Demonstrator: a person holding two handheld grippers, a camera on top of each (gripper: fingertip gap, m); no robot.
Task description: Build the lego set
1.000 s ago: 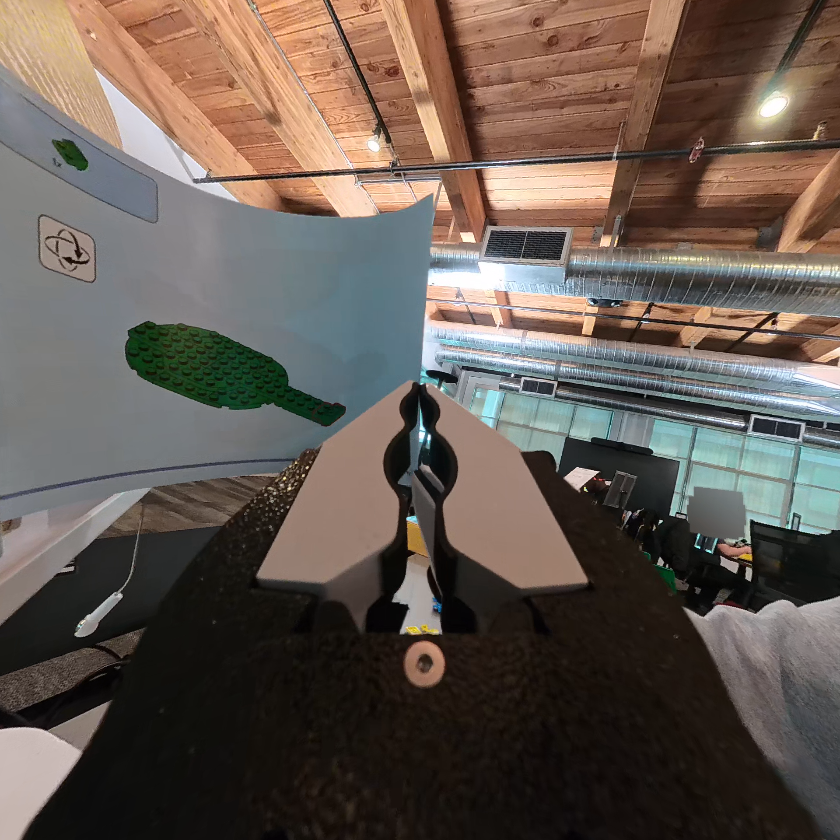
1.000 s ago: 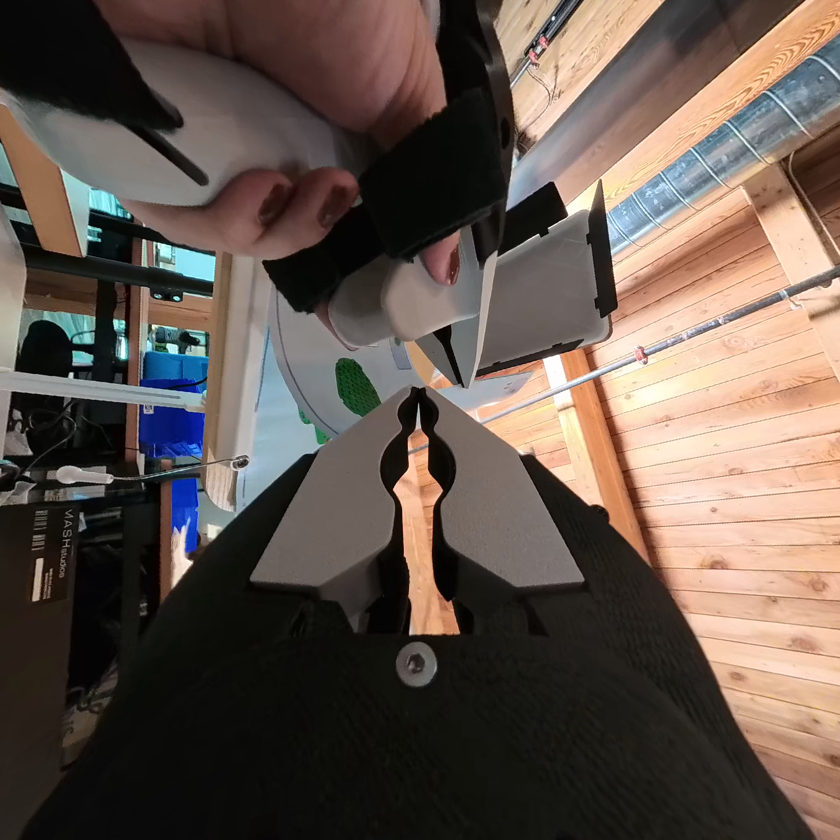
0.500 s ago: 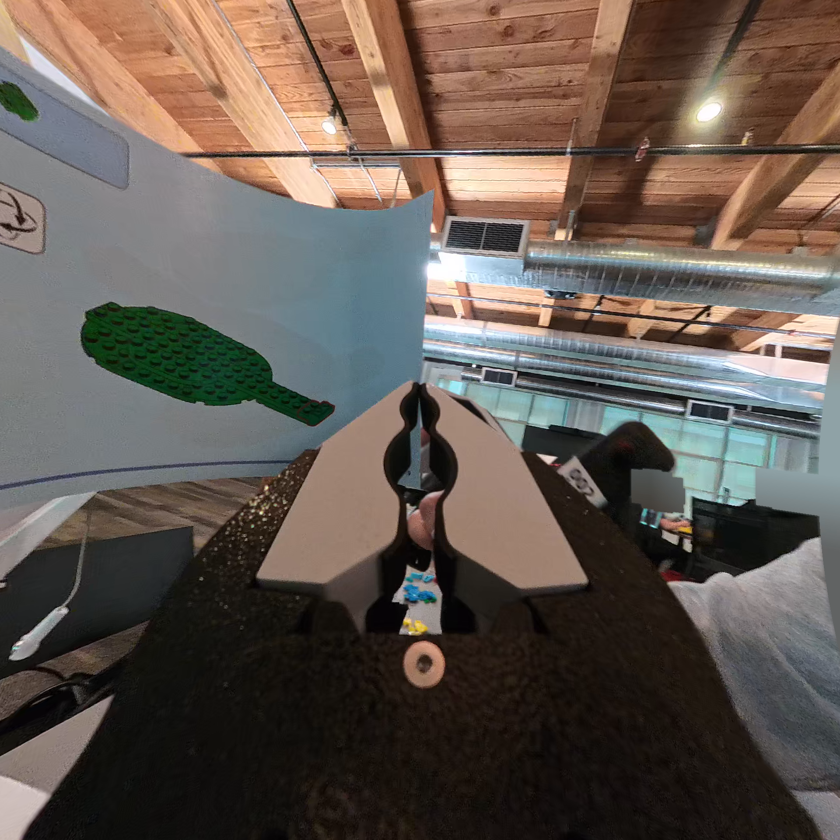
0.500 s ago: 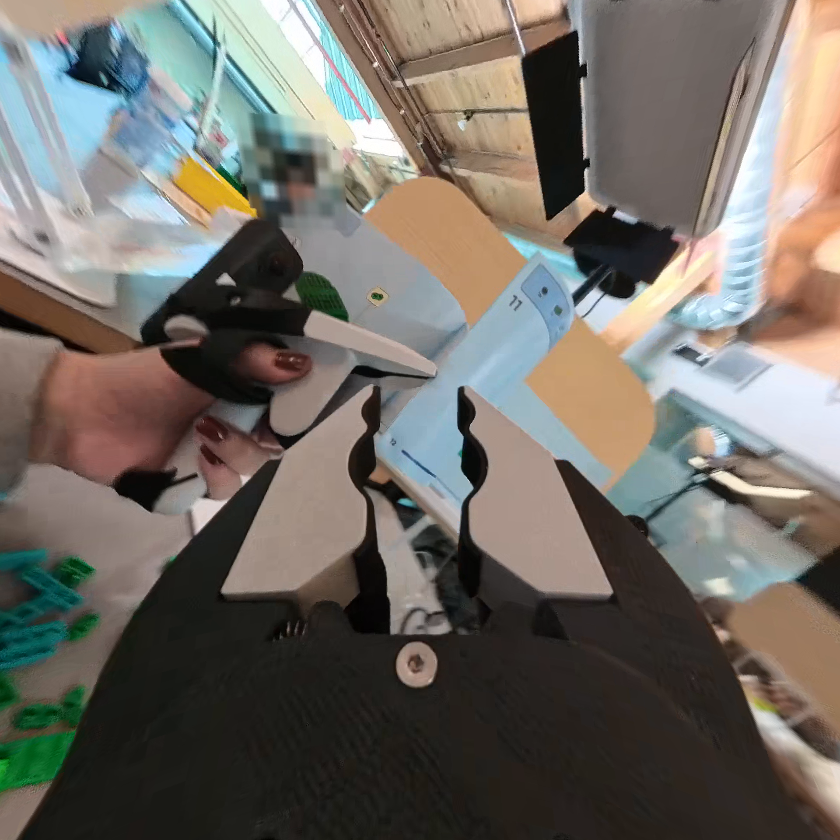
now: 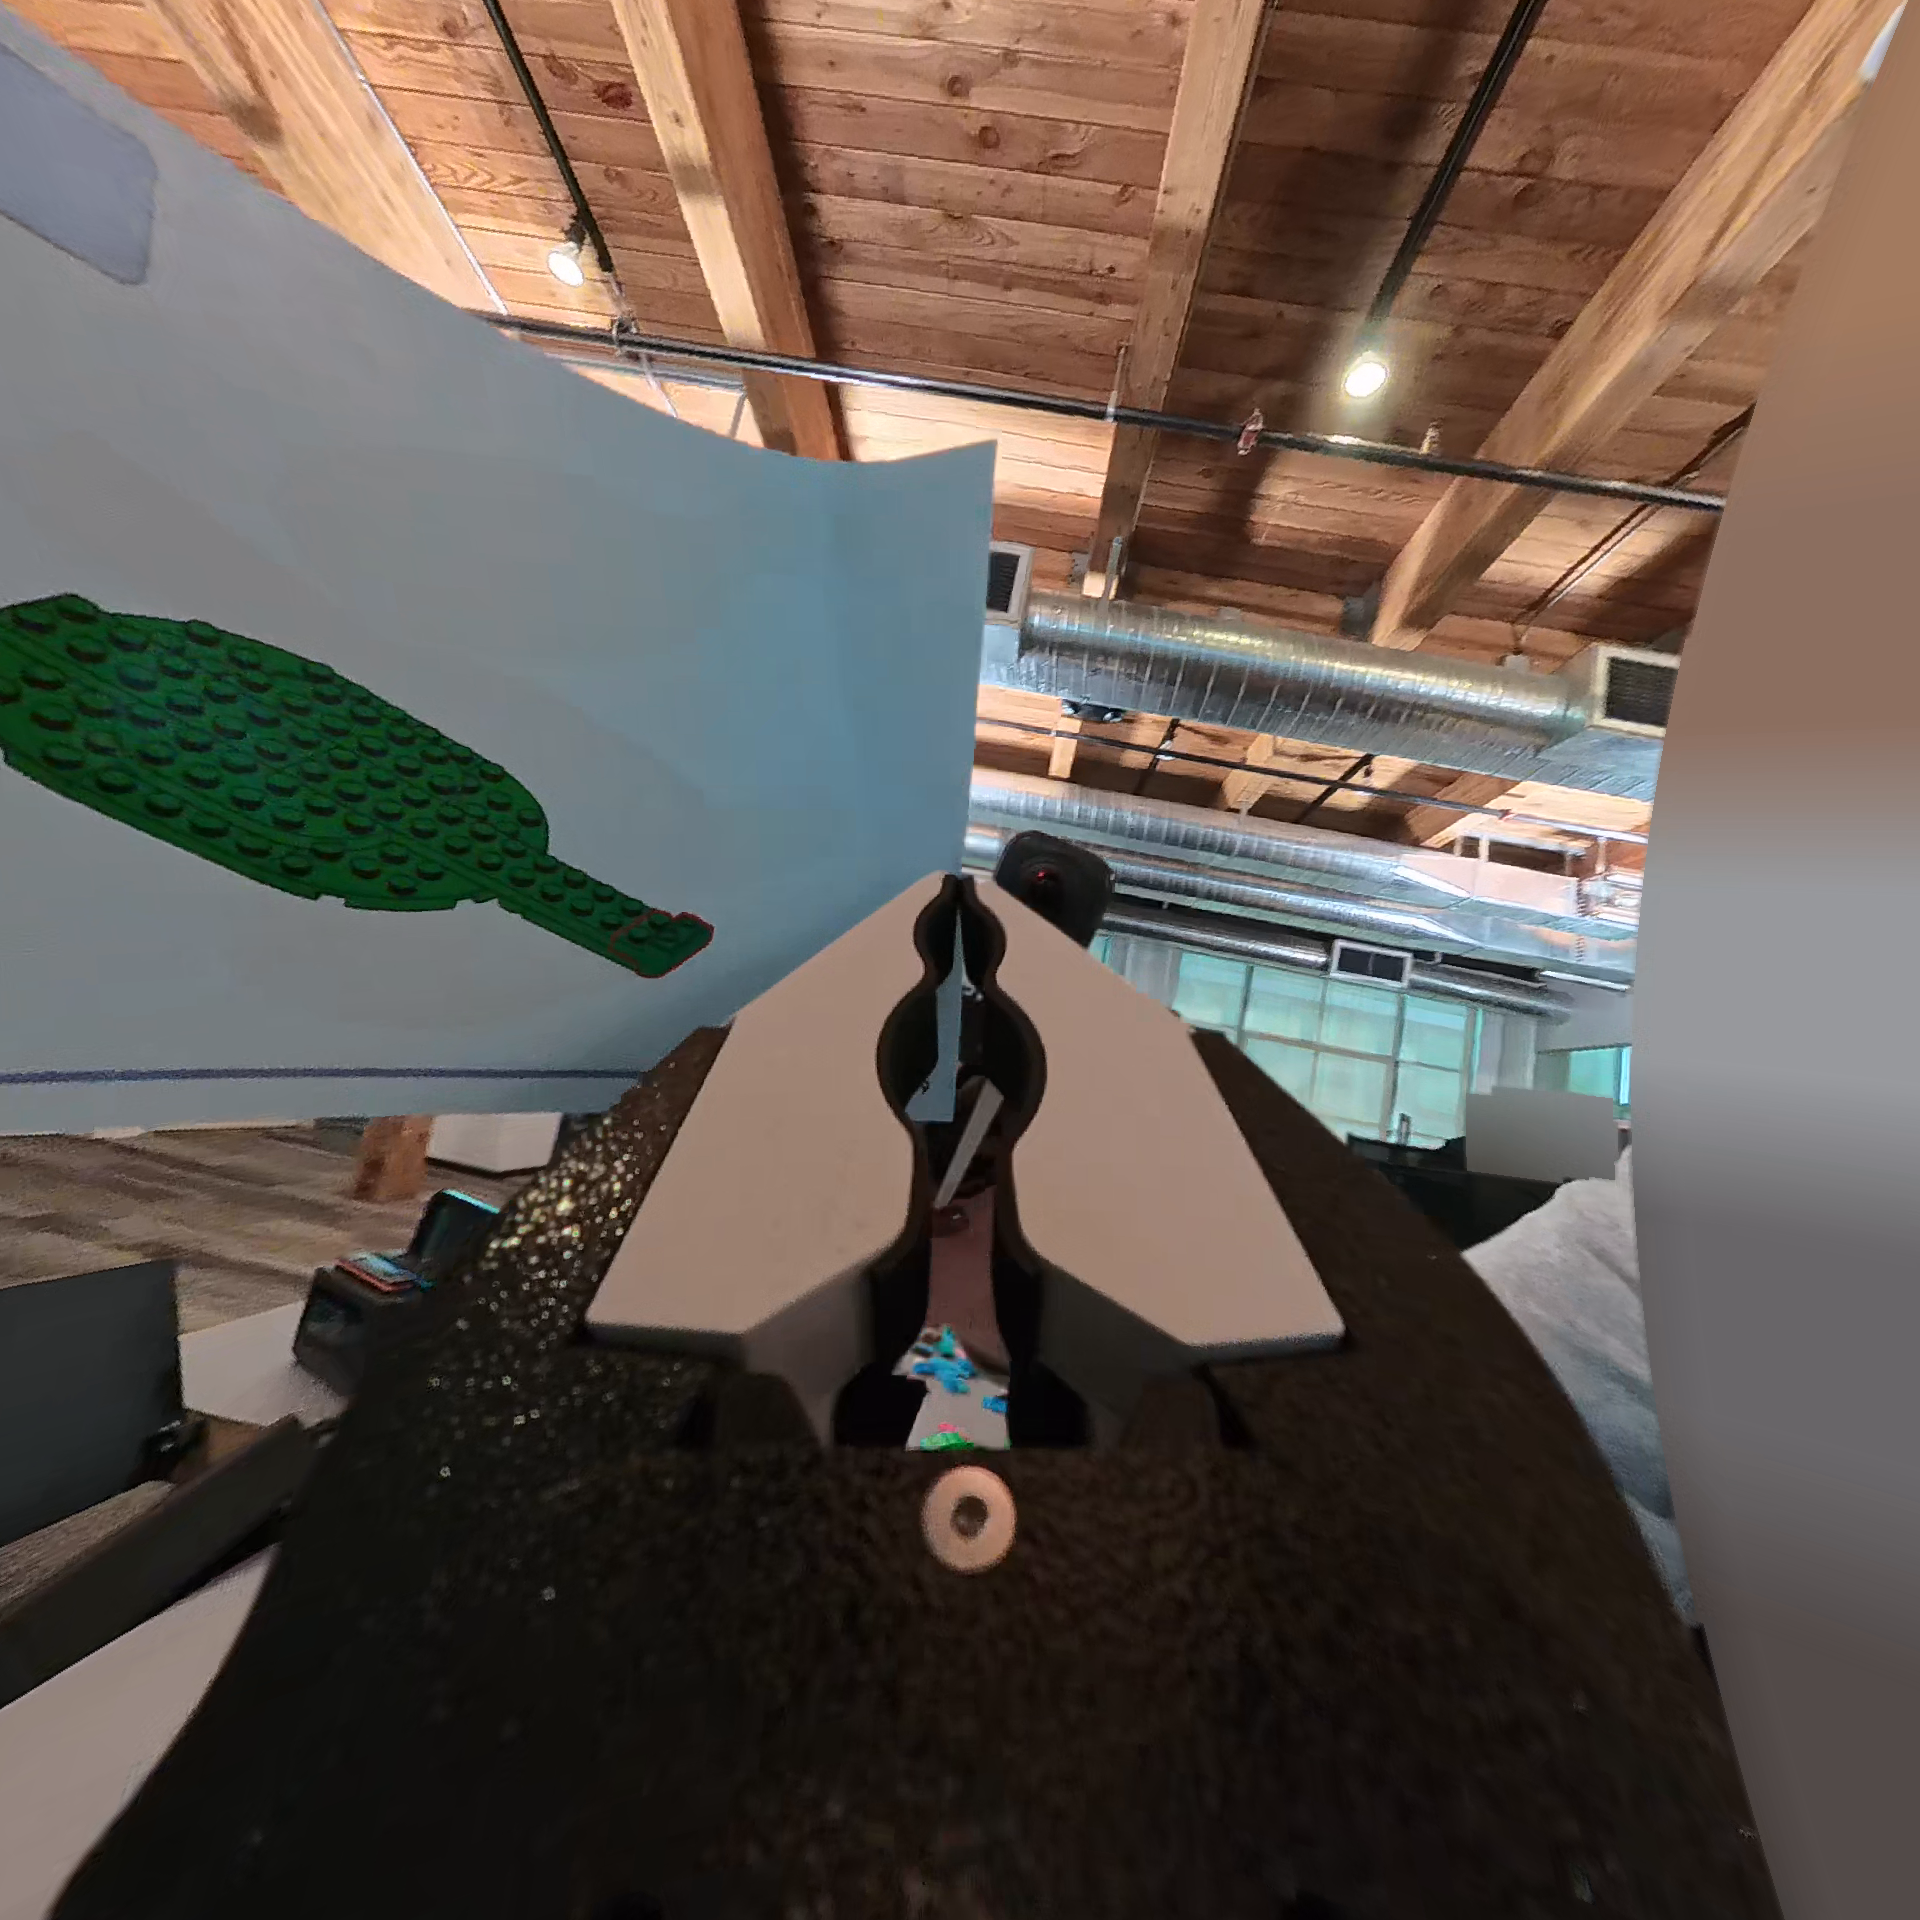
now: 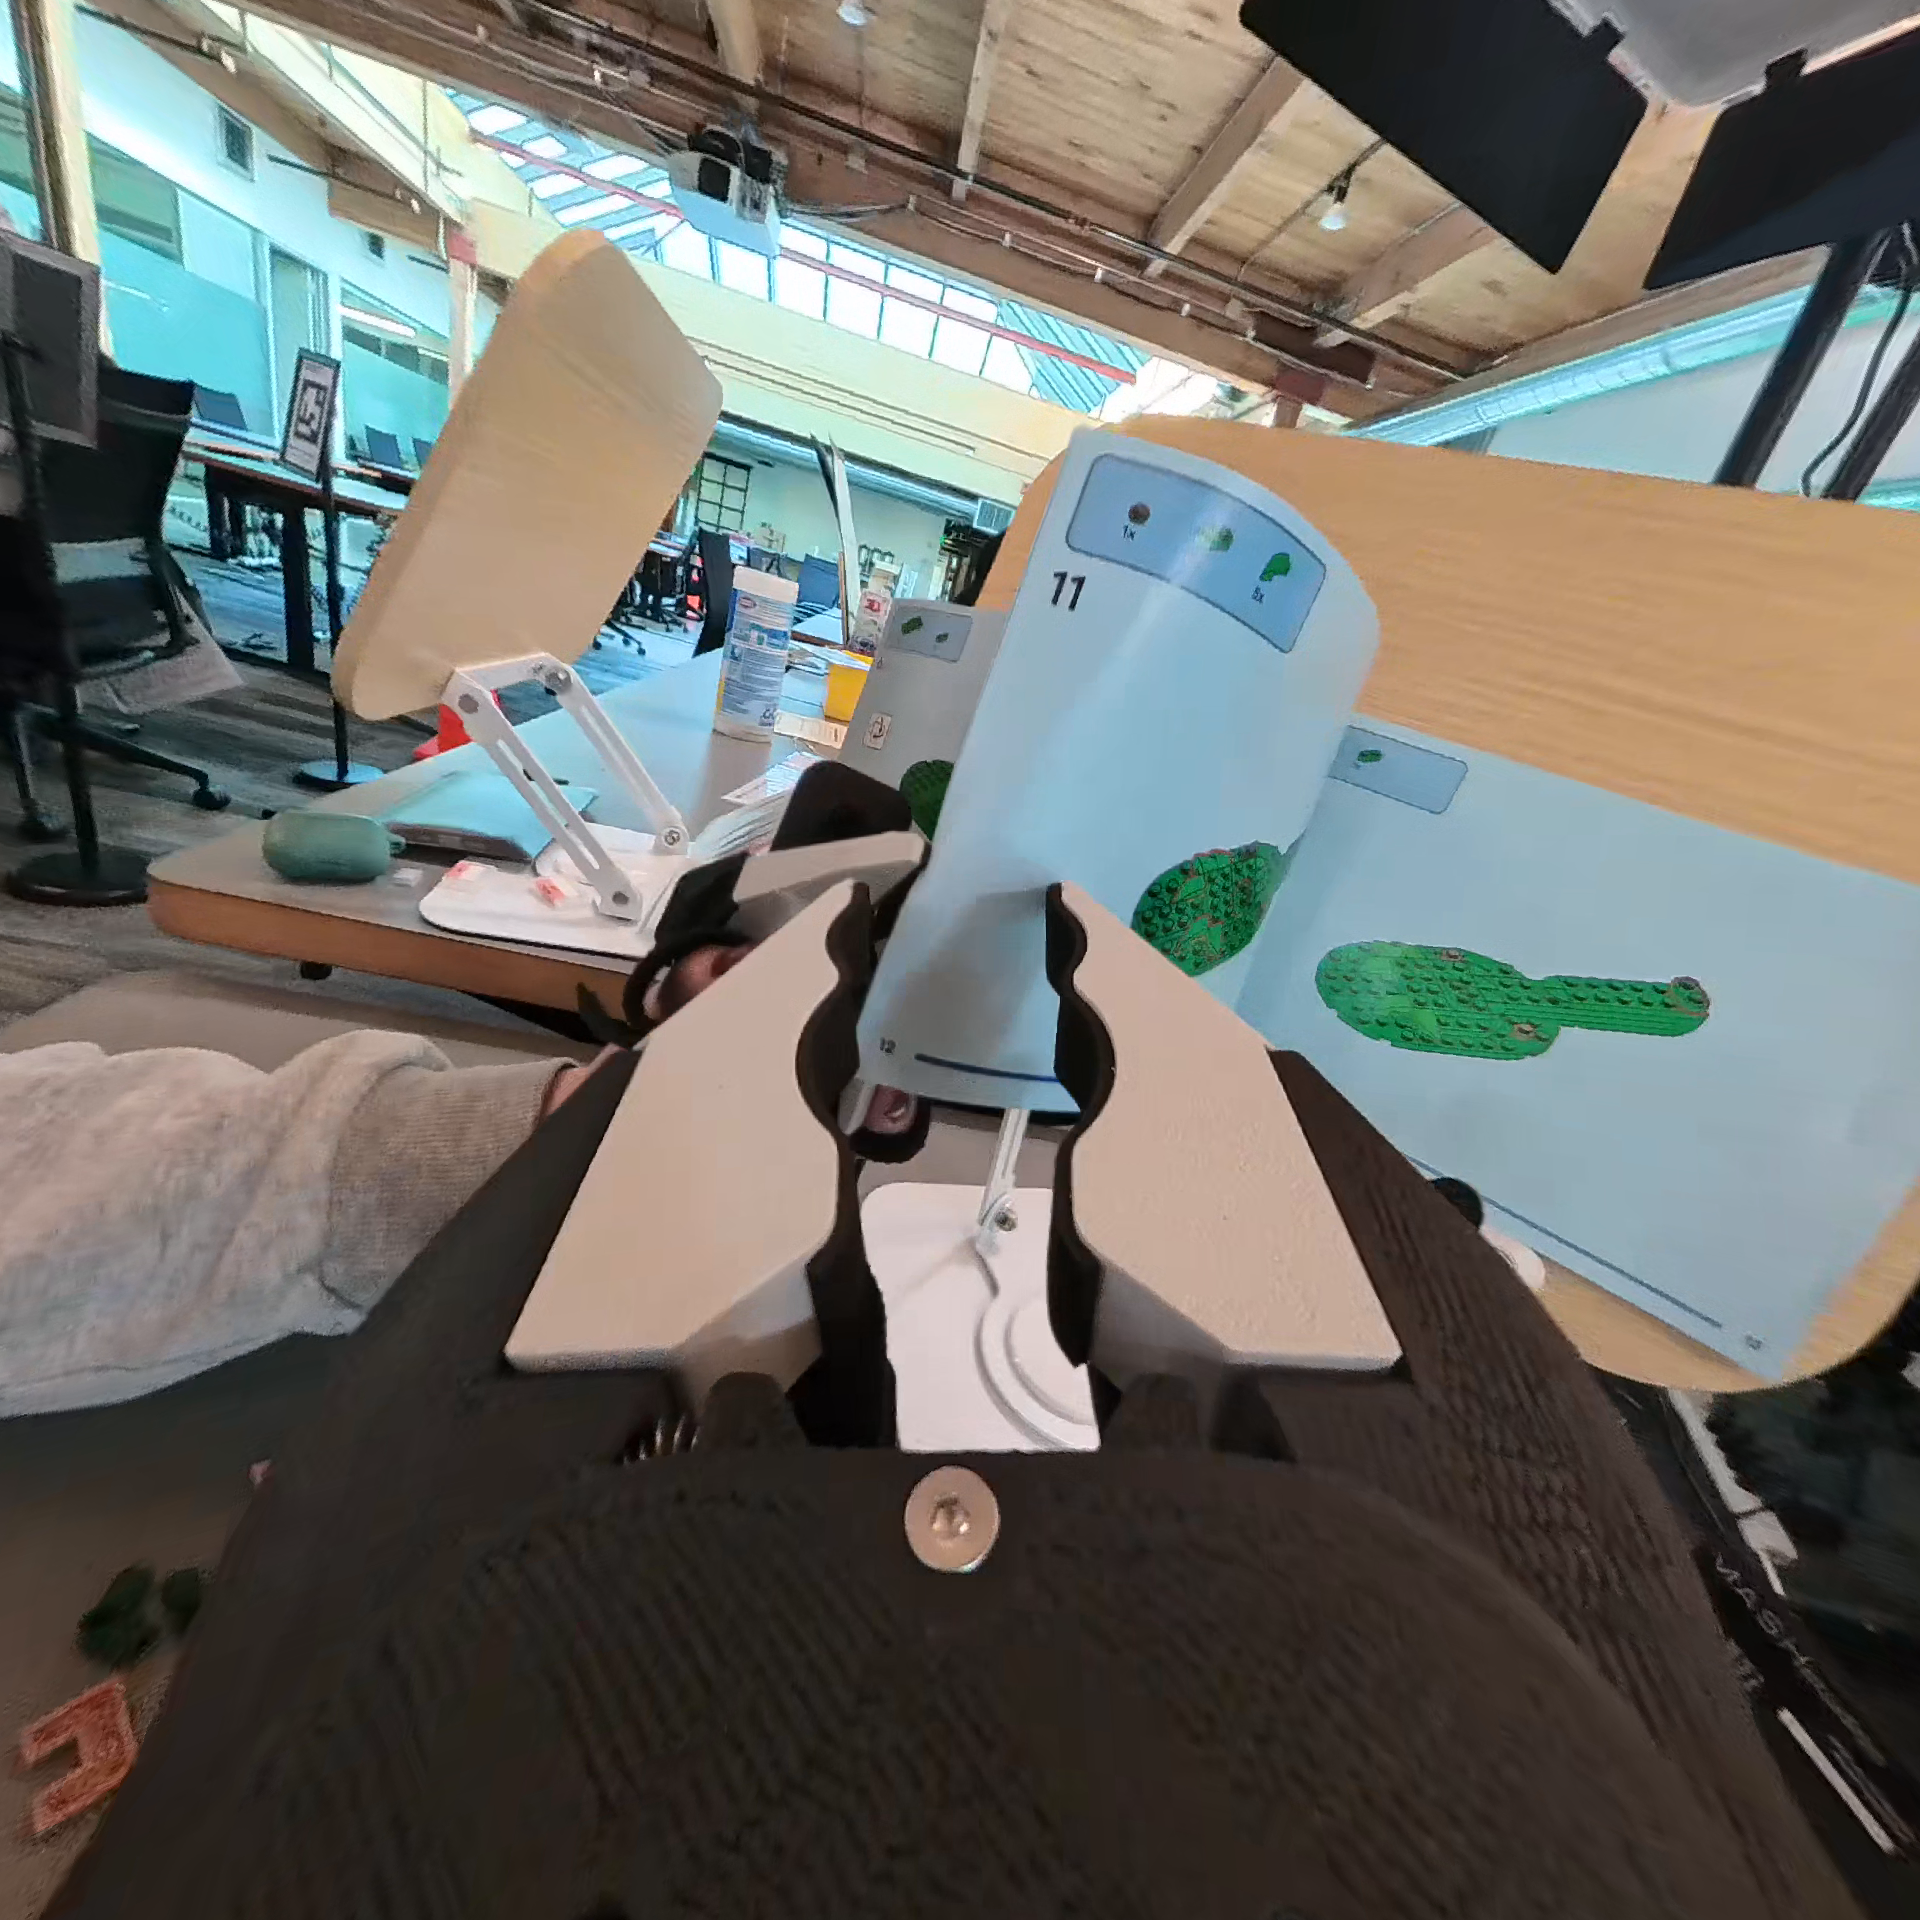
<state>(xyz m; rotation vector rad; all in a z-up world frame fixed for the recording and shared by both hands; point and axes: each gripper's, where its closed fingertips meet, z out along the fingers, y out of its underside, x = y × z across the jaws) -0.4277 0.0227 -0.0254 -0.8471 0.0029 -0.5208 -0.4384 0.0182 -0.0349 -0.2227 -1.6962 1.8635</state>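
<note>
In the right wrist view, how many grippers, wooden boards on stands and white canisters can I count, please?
Grippers: 2 (left gripper, right gripper)
Wooden boards: 2
White canister: 1
Total: 5

**What sits around you**

Above you is a wooden ceiling with shiny silver pipes and small lights. Off to your side, a table holds a white tub, a green pouch and a wooden board on a white stand. A black chair stands near.
</note>
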